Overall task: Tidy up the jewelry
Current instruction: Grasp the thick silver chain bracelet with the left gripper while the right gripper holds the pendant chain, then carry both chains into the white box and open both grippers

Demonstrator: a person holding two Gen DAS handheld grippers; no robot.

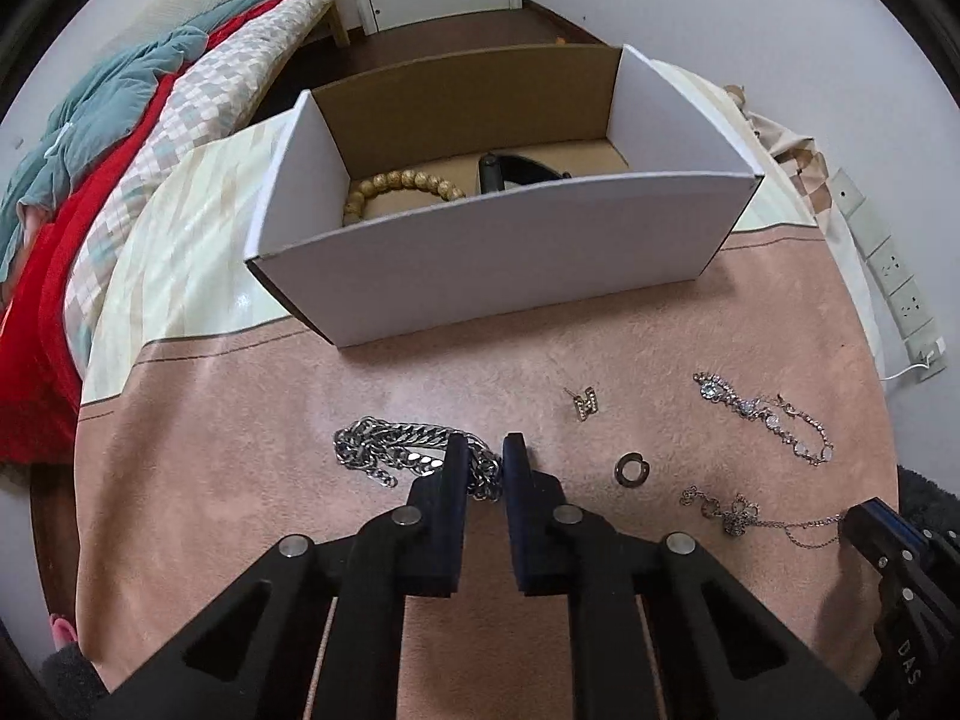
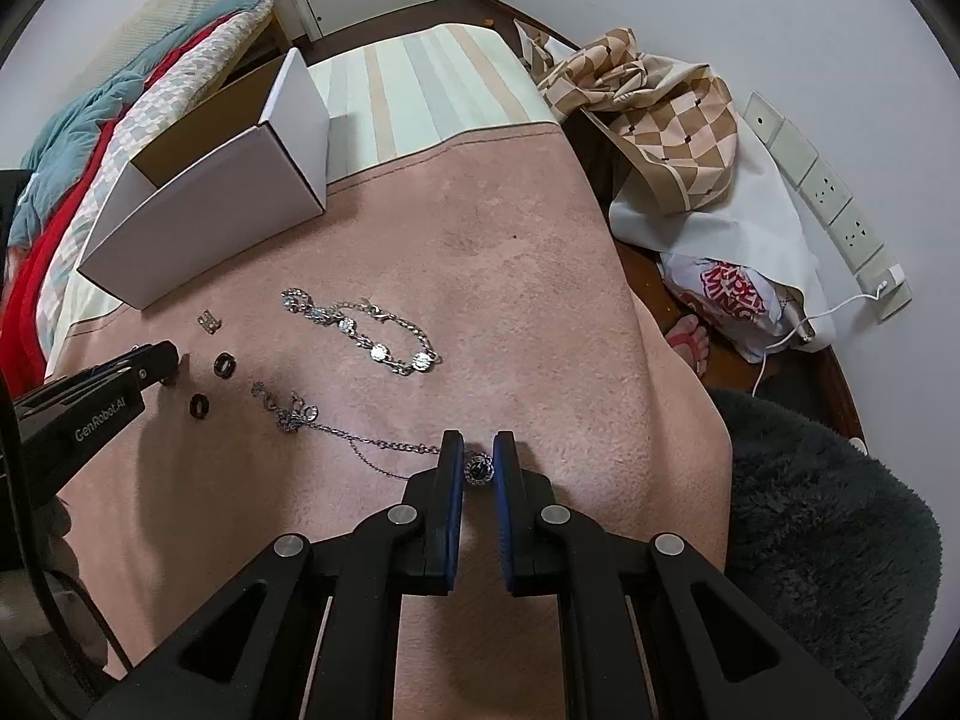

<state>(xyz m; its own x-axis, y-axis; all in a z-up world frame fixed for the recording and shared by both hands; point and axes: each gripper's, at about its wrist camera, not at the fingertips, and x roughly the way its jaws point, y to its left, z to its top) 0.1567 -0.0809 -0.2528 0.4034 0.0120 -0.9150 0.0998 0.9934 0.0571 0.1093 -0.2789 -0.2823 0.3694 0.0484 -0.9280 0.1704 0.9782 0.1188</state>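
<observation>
Our left gripper (image 1: 485, 450) is clamped on the heavy silver curb-link chain (image 1: 390, 456) lying on the pink plush cloth (image 1: 240, 420). Our right gripper (image 2: 478, 450) pinches a small round dark-stoned pendant (image 2: 480, 469) on its thin silver necklace (image 2: 360, 438). Nearby lie a crystal bracelet (image 2: 360, 330), two dark rings (image 2: 225, 365) and a small gold earring (image 1: 585, 403). Beyond stands the white cardboard box (image 1: 480, 252), holding a wooden bead bracelet (image 1: 402, 186).

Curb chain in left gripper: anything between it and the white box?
Nothing visible. The left gripper is shut on the silver curb chain, and only bare pink cloth lies between it and the white box. The box's near wall stands upright, so the chain must go over it. The small gold charm sits off to the right.
</observation>
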